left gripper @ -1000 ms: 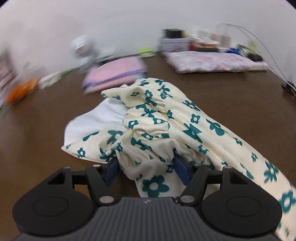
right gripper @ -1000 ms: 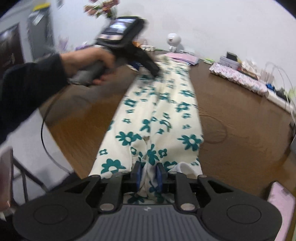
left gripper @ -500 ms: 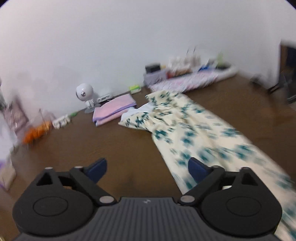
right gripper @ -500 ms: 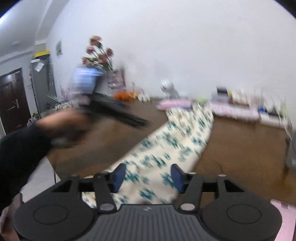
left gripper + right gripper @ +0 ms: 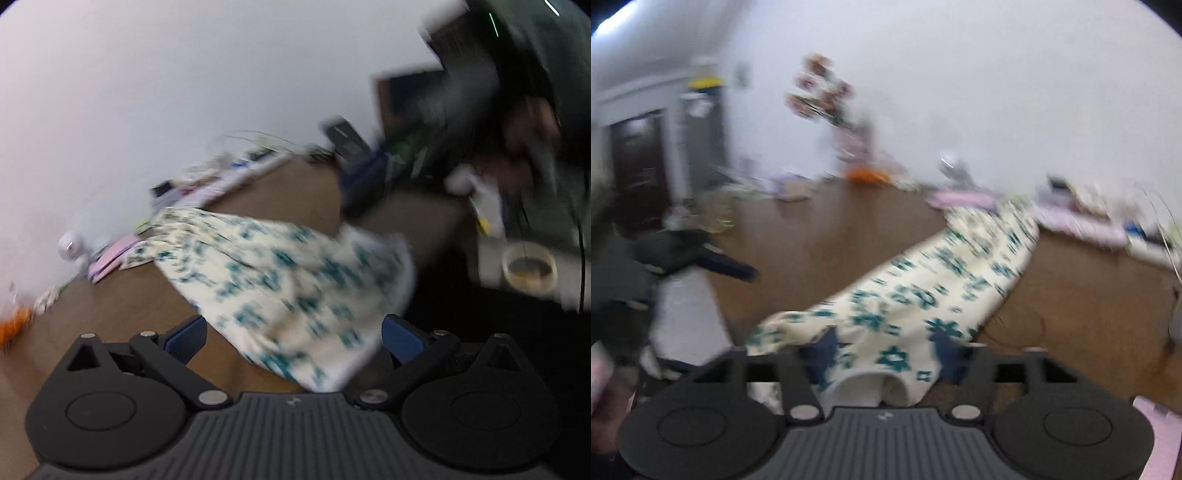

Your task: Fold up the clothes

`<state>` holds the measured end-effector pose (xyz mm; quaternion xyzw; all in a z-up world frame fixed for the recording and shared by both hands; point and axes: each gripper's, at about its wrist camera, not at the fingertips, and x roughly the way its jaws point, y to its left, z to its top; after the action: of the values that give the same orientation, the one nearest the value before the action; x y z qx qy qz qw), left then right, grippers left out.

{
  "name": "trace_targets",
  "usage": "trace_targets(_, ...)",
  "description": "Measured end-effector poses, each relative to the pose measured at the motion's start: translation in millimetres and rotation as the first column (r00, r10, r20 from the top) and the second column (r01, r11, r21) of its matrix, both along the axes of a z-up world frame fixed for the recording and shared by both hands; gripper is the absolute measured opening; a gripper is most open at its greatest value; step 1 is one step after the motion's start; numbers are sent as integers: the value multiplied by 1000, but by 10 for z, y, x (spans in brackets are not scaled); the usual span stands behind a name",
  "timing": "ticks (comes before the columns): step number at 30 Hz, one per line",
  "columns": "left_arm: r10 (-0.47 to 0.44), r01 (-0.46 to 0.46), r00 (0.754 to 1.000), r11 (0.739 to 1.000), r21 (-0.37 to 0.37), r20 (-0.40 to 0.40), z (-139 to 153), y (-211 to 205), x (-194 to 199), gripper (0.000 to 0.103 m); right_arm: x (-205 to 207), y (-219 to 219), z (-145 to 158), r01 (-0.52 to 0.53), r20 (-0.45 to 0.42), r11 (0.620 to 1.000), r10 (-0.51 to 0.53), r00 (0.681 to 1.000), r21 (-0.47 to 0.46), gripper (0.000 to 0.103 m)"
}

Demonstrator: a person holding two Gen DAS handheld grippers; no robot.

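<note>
Right wrist view: the right gripper (image 5: 882, 354) is opening, its jaws either side of the cloth's (image 5: 923, 291) near end without pressing it. The cloth lies lengthwise on the brown table (image 5: 820, 236). The left gripper (image 5: 291, 336) stands wide, holding nothing. Clutter lines the far wall.

A brown desk (image 5: 831, 236) carries a vase of flowers (image 5: 822, 96) near the wall, something orange (image 5: 868, 175) beside it, and folded pink cloth (image 5: 960, 199). A roll of tape (image 5: 530, 268) sits past the desk's edge. A dark door (image 5: 635, 166) stands far left.
</note>
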<state>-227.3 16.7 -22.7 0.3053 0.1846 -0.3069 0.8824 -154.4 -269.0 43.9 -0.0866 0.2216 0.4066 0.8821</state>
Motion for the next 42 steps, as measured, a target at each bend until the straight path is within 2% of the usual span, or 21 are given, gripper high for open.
trace_targets(2, -43, 41, 999, 996, 84, 31, -134, -66, 23, 103, -145, 64, -22, -71, 45, 993, 76, 996, -89, 77)
trace_targets(5, -97, 85, 993, 981, 177, 61, -301, -142, 103, 103, -324, 263, -193, -164, 99, 954, 194, 976, -249, 77)
trace_targets(8, -120, 111, 992, 977, 182, 41, -340, -132, 218, 100, -430, 407, -384, -171, 145, 919, 235, 961, -355, 73)
trace_targets(9, -118, 112, 993, 980, 164, 25, -335, -114, 268, 95, -454, 430, -438, -161, 164, 911, 238, 957, -380, 68)
trace_targets(10, -112, 111, 994, 984, 141, 3, -328, -92, 322, 89, -469, 451, -482, -153, 178, 904, 241, 954, -400, 55)
trace_targets(11, -105, 107, 994, 987, 122, -20, -312, -69, 367, 70, -454, 471, -487, -154, 177, 902, 242, 954, -404, 48)
trace_targets(14, -104, 108, 993, 989, 102, -47, -292, -29, 403, 64, -408, 523, -498, -156, 169, 898, 244, 955, -411, 37)
trace_targets(15, -109, 113, 993, 988, 107, -42, -287, -26, 362, 60, -398, 514, -475, -159, 156, 904, 238, 959, -398, 31)
trace_targets(17, -120, 123, 992, 986, 112, -38, -256, -21, 246, 54, -388, 475, -417, -166, 130, 920, 225, 966, -355, 12)
trace_targets(19, -144, 150, 987, 985, 83, -68, -164, 3, 157, 41, -397, 405, -338, -179, 87, 935, 215, 973, -306, 8)
trace_targets(20, -160, 165, 984, 984, 64, -83, -101, 33, 112, 27, -422, 364, -293, -198, 61, 937, 224, 973, -288, 8)
trace_targets(21, -174, 178, 981, 983, 43, -91, -26, 74, 78, 22, -445, 327, -247, -213, 50, 938, 235, 971, -272, 8)
trace_targets(23, -196, 196, 976, 981, -5, -99, 138, 171, 60, 20, -473, 262, -127, -244, 29, 942, 257, 966, -231, 8)
trace_targets(26, -202, 195, 975, 978, -80, -96, 410, 308, 190, 19, -372, 152, 105, -262, 29, 955, 268, 963, -143, 8)
trace_targets(30, -186, 168, 979, 970, -175, -86, 677, 380, 677, 19, 31, 78, 395, -232, 53, 972, 235, 971, -47, 8)
trace_targets(33, -105, 82, 990, 972, -222, -96, 718, 340, 1125, 19, 484, 196, 464, -160, 51, 987, 161, 986, -23, 8)
trace_targets(35, -33, 5, 992, 975, -223, -123, 649, 263, 1397, 20, 814, 353, 401, -79, 8, 997, 79, 997, -14, 8)
trace_targets(38, 158, -193, 970, 962, -191, -184, 472, 114, 1855, 30, 1251, 609, 225, 32, -84, 999, -35, 996, -43, 9)
trace_targets(40, 255, -295, 947, 933, -207, -197, 412, 100, 2025, 43, 1517, 752, 96, 114, -142, 991, -124, 982, -77, 12)
trace_targets(42, 339, -376, 922, 899, -225, -186, 441, 159, 2061, 60, 1616, 755, 53, 149, -168, 987, -159, 973, -66, 14)
